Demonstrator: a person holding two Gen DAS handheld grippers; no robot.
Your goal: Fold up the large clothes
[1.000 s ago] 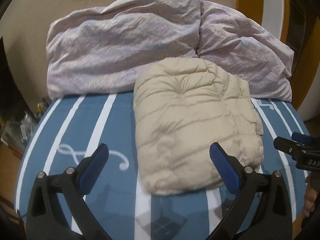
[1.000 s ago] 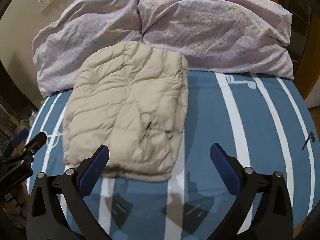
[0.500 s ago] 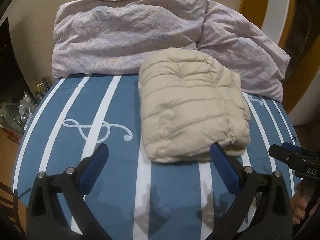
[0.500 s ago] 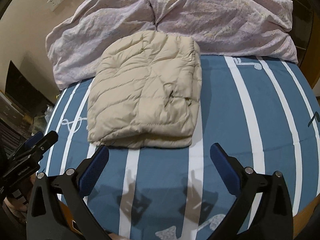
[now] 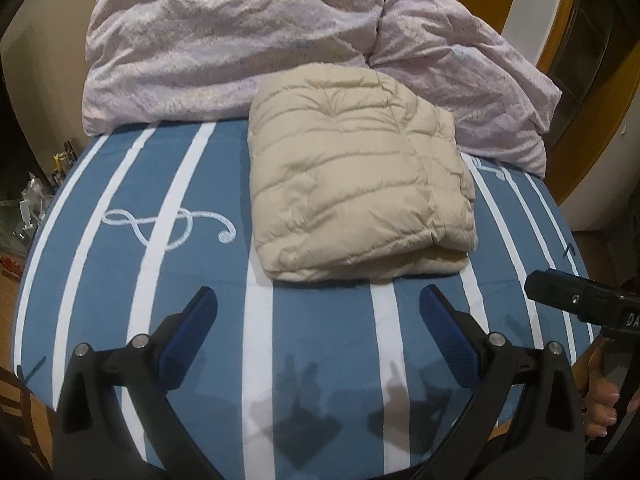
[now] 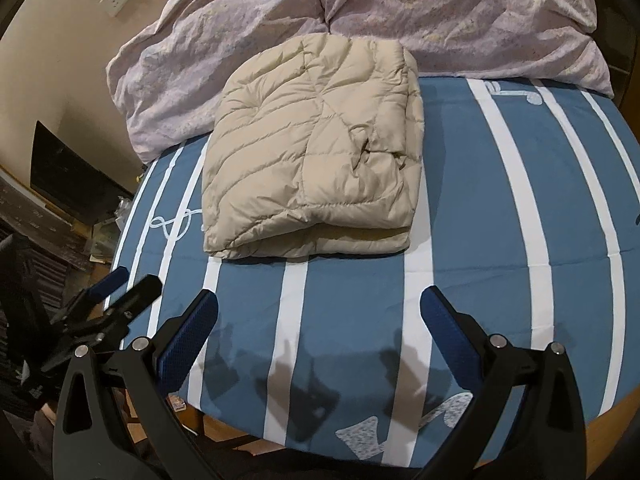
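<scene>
Both grippers had drawn back from the folded jacket toward the near edge of the bed since a second earlier, leaving more striped sheet between them and the garment. That blue sheet (image 5: 320, 340) with white stripes and a treble-clef print covered the bed, and a rumpled pale lilac duvet (image 5: 224, 40) was heaped along its far side. Lying on the sheet, its far edge against the duvet, was the beige quilted jacket (image 5: 352, 192), folded into a thick rectangle with layers showing at its near edge. Apart from the jacket, the left gripper (image 5: 318, 312) hovered with its jaws spread wide and empty, as did the right gripper (image 6: 319, 312) beside it
</scene>
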